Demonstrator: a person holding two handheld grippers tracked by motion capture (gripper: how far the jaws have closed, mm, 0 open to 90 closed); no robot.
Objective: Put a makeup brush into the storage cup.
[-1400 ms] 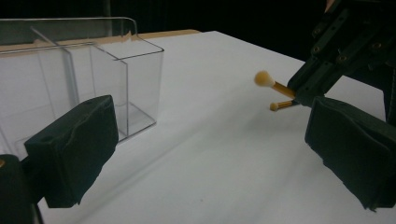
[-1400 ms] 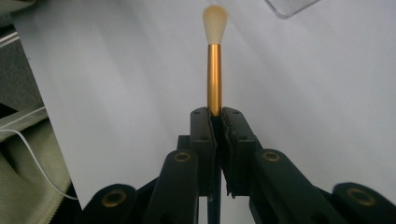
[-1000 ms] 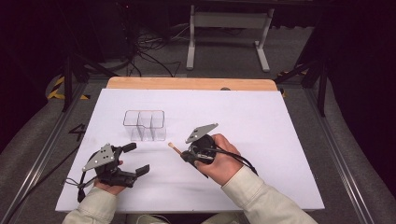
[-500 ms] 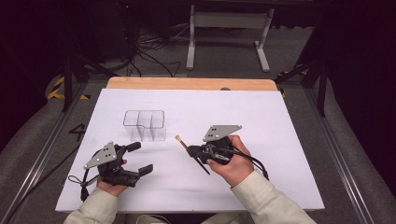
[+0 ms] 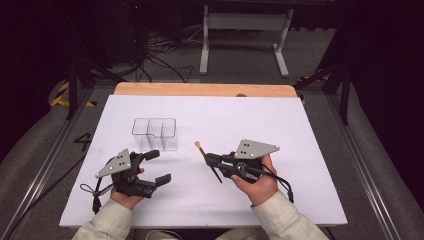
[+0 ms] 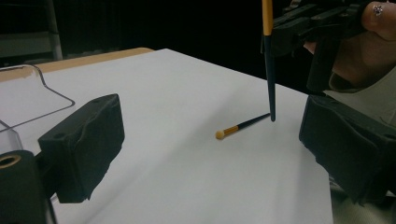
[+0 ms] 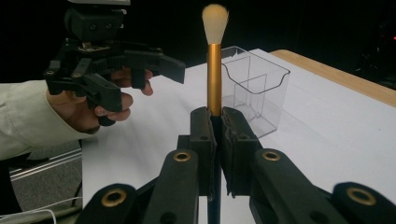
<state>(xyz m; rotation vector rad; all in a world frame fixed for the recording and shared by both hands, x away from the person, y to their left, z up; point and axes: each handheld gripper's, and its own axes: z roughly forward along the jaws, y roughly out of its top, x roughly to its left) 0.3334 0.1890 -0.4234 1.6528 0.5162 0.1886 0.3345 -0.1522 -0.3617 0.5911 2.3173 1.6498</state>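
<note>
Desk (image 5: 310, 200): white sheet over a pale wooden top (wood strip bare at the far edge), dark room behind, grey floor with black cables (image 5: 160, 62). Right tool (image 5: 207, 159) clenched on a gold-and-black, cream-bristled makeup brush (image 5: 200, 148), held above the sheet beside the clear plastic three-compartment organiser (image 5: 156, 133). Left tool (image 5: 159, 166) released, jaws lately narrowing, nothing between.

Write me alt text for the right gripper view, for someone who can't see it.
The right gripper has its two black jaws shut on a makeup brush, gold ferrule and pale bristles pointing up. Behind the brush a clear plastic organizer stands on the white table; at left, a hand holds the left gripper, jaws open.
</note>
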